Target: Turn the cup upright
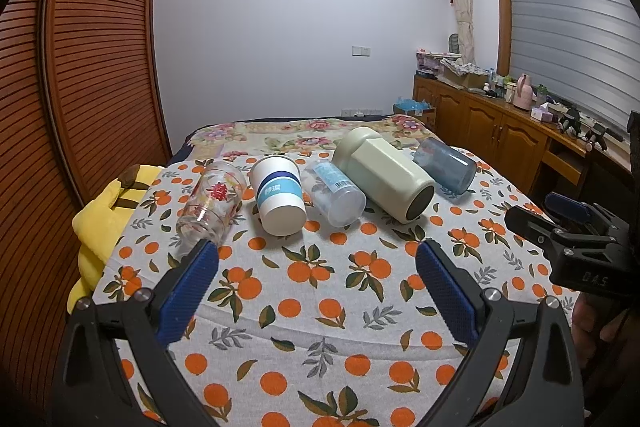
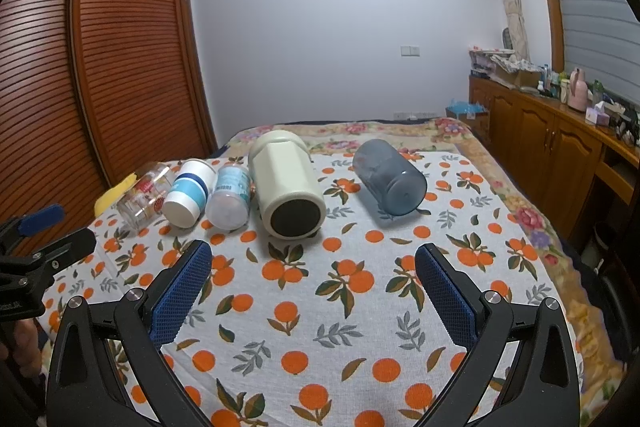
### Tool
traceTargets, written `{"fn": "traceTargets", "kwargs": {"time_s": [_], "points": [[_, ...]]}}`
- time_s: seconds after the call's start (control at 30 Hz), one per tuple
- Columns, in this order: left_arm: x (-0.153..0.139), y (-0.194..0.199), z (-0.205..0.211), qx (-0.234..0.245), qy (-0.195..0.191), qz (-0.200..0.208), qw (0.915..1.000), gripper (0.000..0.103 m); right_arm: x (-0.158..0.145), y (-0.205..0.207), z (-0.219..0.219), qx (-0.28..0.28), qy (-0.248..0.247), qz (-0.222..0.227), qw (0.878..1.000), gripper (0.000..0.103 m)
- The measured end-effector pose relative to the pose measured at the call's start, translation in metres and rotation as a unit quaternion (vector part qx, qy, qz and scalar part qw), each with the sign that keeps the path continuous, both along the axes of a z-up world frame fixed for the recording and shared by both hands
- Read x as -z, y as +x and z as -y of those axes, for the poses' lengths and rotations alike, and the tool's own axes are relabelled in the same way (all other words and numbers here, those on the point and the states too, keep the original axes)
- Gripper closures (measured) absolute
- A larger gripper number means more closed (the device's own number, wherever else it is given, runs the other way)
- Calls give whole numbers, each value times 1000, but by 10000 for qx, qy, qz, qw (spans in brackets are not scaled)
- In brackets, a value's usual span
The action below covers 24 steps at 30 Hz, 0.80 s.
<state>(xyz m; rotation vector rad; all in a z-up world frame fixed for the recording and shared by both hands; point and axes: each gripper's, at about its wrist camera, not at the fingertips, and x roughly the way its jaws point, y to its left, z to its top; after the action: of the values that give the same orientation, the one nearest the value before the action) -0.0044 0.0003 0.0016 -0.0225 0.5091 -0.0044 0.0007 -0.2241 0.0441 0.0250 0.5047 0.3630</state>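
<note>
Several cups lie on their sides in a row on the orange-print cloth [image 1: 320, 291], bases toward me. From left: a clear glass with red print [image 1: 212, 205] [image 2: 146, 199], a white cup with a blue band [image 1: 278, 197] [image 2: 187, 195], a clear plastic cup [image 1: 334, 193] [image 2: 231, 198], a large cream cup [image 1: 384, 173] [image 2: 286, 185], a blue-grey tumbler [image 1: 446, 165] [image 2: 390, 183]. My left gripper [image 1: 316, 259] is open and empty, short of the row. My right gripper [image 2: 312, 261] is open and empty, near the cream cup's base.
The cloth covers a bed with a floral blanket [image 2: 528, 219]. A yellow plush [image 1: 100, 223] lies at the cloth's left edge. A slatted wooden wardrobe [image 1: 80, 67] stands left, a wooden cabinet [image 2: 560, 147] with clutter right.
</note>
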Motion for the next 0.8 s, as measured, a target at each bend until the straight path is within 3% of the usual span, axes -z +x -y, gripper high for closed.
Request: {"fn": "traceTargets", "kwargs": {"time_s": [0.23, 0.63, 0.8], "points": [[6, 10, -3, 10, -13, -188, 9998, 3, 6, 7, -4, -77, -23, -79, 9999, 0], [12, 63, -18, -23, 239, -737, 9970, 3, 1, 48, -27, -473, -183, -209, 9985, 0], [17, 93, -30, 114, -14, -1210, 9926, 3, -1, 68, -34, -597, -244, -315, 9974, 0]]}}
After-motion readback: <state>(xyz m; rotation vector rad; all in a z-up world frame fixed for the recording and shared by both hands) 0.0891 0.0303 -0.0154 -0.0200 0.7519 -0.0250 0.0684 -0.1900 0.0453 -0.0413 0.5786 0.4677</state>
